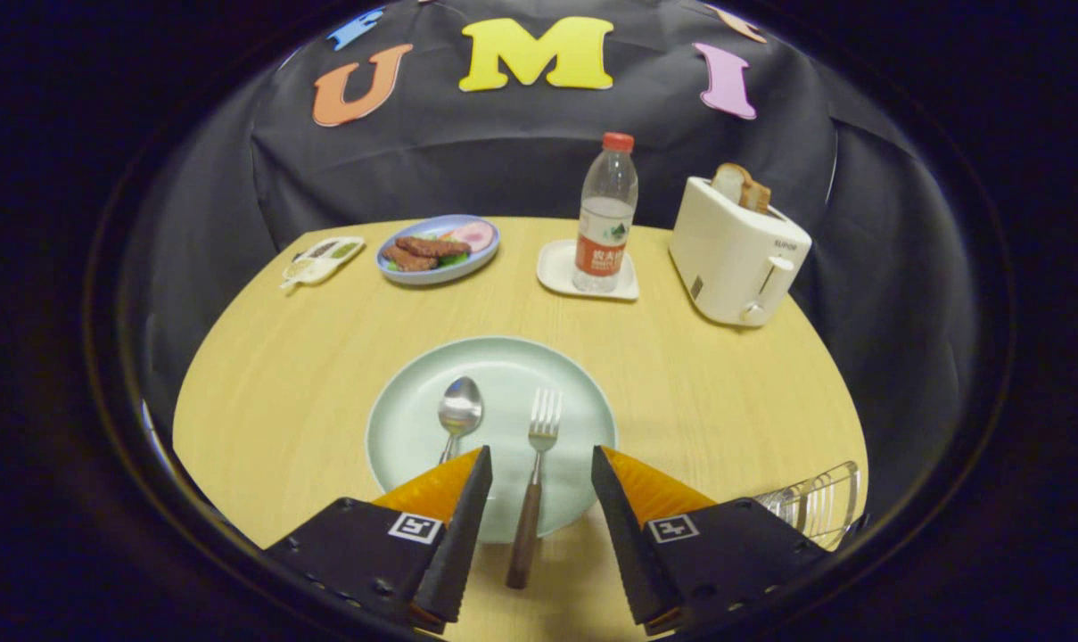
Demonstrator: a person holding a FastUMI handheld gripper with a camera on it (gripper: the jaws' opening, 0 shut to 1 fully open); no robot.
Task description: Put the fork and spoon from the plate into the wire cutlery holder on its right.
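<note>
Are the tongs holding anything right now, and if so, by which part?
Nothing is held. The tongs are open, with the fork's wooden handle lying between the fingers, untouched, on the plate.

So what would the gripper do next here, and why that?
Probably ease down and close on the fork. The gripper is open, its fingers either side of the fork's handle without touching it. The spoon lies beside it on the plate, partly under one finger, and the wire cutlery holder waits to the right.
</note>
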